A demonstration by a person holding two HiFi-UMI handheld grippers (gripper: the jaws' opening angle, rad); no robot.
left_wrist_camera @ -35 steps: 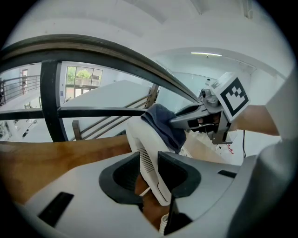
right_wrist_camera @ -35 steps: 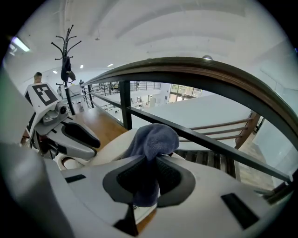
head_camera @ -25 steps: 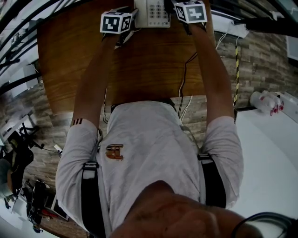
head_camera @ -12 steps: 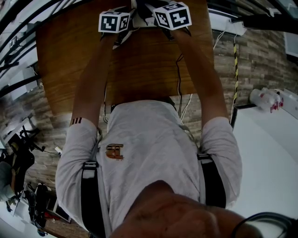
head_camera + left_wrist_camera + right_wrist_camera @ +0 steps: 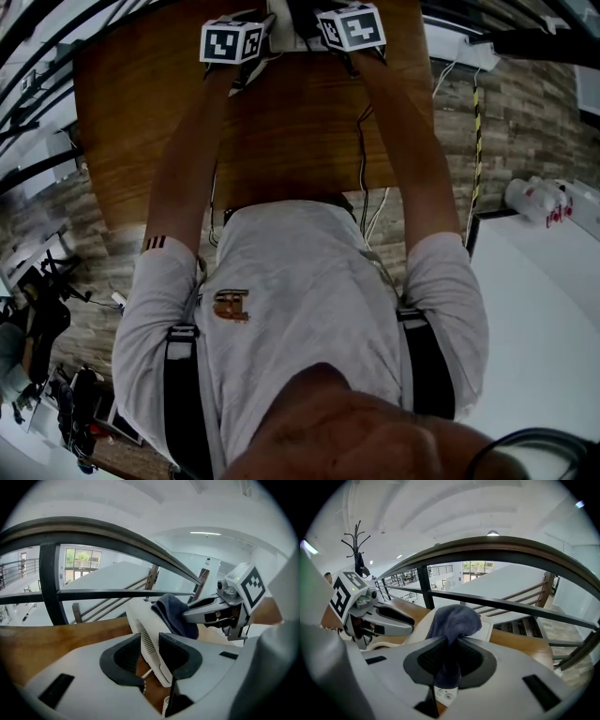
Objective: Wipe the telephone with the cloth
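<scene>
The white telephone (image 5: 146, 629) is tilted up off the wooden table, and my left gripper (image 5: 151, 656) is shut on its edge. My right gripper (image 5: 447, 660) is shut on a dark blue cloth (image 5: 453, 619), whose bunched end rests on the telephone's upper face (image 5: 489, 628). In the head view both grippers meet at the table's far edge: the left gripper (image 5: 265, 30) and right gripper (image 5: 307, 21) almost touch. Only a sliver of the telephone (image 5: 284, 39) shows between their marker cubes. From the left gripper view the cloth (image 5: 174, 613) sits on the telephone's top edge.
The wooden table (image 5: 281, 141) reaches from my body to a dark railing (image 5: 93, 592) just behind the telephone. Cables (image 5: 361, 159) trail over the table's near edge. A coat rack (image 5: 358, 545) stands far left. White bottles (image 5: 539, 202) lie on the floor at right.
My right gripper has swung left with the cloth onto the telephone, covering the keypad that showed one second ago. The left gripper has stayed put.
</scene>
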